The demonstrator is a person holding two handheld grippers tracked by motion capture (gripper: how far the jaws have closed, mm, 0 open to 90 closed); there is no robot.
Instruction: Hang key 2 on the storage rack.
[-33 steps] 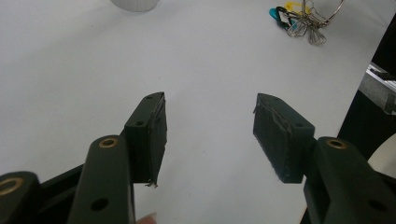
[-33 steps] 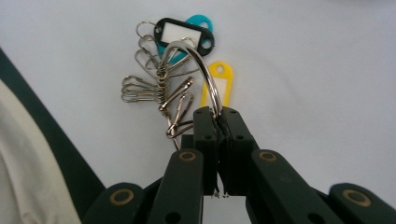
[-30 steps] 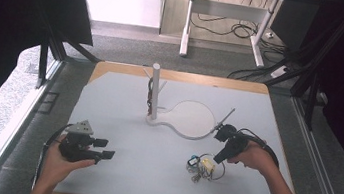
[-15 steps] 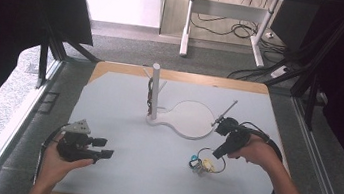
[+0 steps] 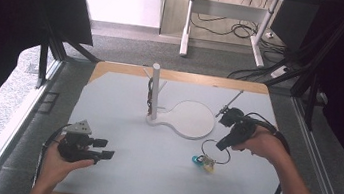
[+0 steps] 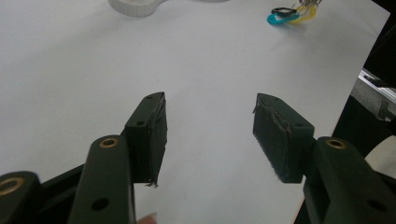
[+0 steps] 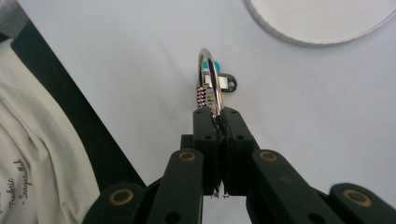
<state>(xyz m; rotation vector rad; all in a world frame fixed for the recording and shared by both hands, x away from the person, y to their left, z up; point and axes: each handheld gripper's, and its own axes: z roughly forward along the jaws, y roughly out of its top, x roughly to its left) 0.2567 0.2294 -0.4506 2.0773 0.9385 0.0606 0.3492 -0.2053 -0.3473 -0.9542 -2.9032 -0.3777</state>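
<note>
High view: right gripper (image 5: 220, 144) holds a key ring (image 5: 215, 151), its tags (image 5: 203, 161) hanging just above the table (image 5: 121, 120) beside the white stand (image 5: 177, 118). Left gripper view: left gripper (image 6: 208, 128) gapes, nothing between. Right gripper view: jaws clenched on the ring; writing on the cloth (image 7: 28, 154) is illegible.

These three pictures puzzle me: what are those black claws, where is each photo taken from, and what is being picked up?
A person holds a hand-held two-jaw gripper in each hand. The high view looks down on the white table from above. The other two come from small cameras riding on the grippers, looking along their black jaws. The left gripper rests near the table's front edge, jaws open with nothing between them. The right gripper is shut on a metal ring of a key ring with coloured tags hanging below. Also on the table stands a white stand with an upright post on a round flat base.
</note>
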